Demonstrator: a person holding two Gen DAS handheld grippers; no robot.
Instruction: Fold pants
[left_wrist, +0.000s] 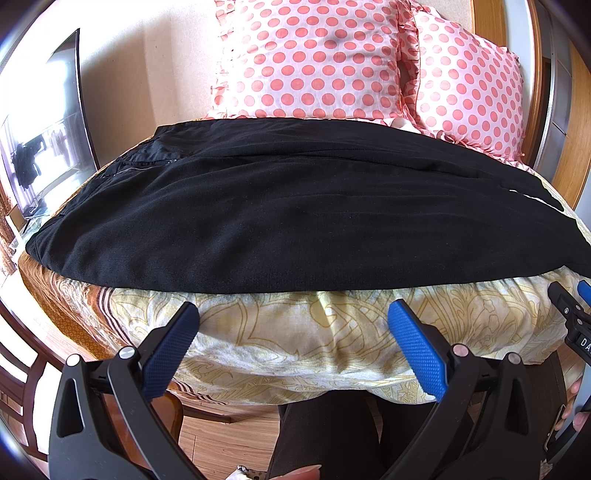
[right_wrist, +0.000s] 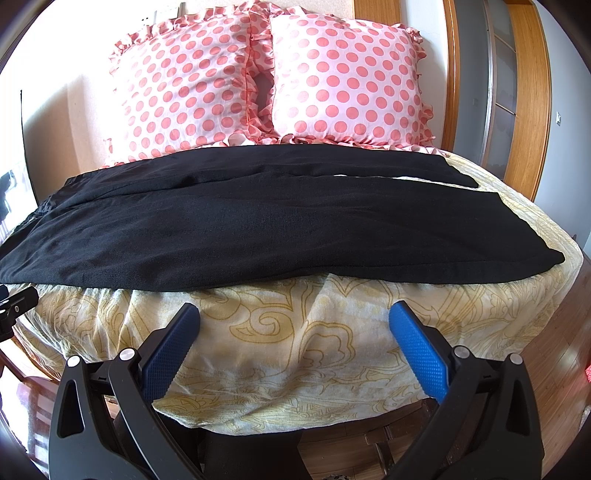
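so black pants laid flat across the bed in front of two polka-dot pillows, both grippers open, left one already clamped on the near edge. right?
Not quite. The left gripper grips nothing: in the left wrist view its open fingers sit short of the black pants, over the bedspread. The right gripper is open too; the pillows match.

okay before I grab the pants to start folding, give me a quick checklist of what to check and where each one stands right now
1. Left gripper open and empty: ok, fingers spread wide.
2. Right gripper open and empty: ok, fingers spread wide.
3. Pants spread out on the bed: ok, waist to the left, legs running right.
4. Legs lined up: not ok, the two legs part near the cuffs, with a strip of bedding showing between them.
5. Near edge of the pants reachable: ok, it lies just ahead of both grippers, neither touching it.
6. Pillows clear of the pants: cannot tell, the far edge lies right at their base.
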